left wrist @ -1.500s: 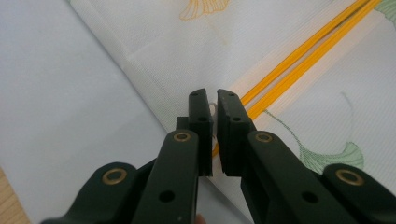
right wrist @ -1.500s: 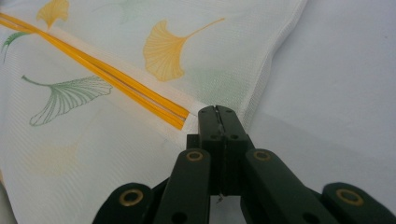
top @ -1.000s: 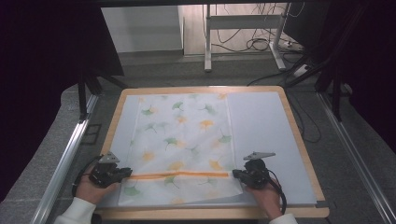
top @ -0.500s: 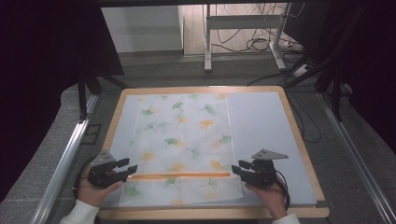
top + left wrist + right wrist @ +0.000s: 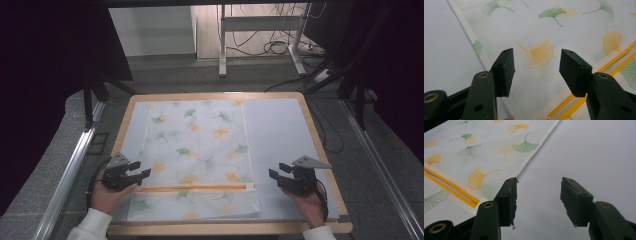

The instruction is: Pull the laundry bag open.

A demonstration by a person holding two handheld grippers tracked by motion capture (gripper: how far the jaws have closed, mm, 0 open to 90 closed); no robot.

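Cloth [image 5: 200,150] with green and yellow ginkgo leaves printed on it lies flat on a wooden tray [image 5: 320,150] lined with a pale sheet [image 5: 280,135]. It covers the left and middle part of the tray, and the right part of the sheet is bare. An orange stripe [image 5: 195,188] runs across the cloth near its near edge. The near part looks folded over along that stripe, though it is hard to be sure from above.

The left gripper [image 5: 139,170] sits at the near left edge of the cloth, held by a hand [image 5: 107,192] in a white sleeve. Its jaws have just been opening and now stand wide apart. In the left gripper view the cloth shows under the gap between them, and the pads [image 5: 505,72] grip nothing.

The right gripper [image 5: 278,171] is off the cloth, just to the right of its near right corner, over the bare sheet. Its jaws have also just been opening. They stand wide with nothing between them, and the cloth's right edge lies beside one pad [image 5: 509,200].
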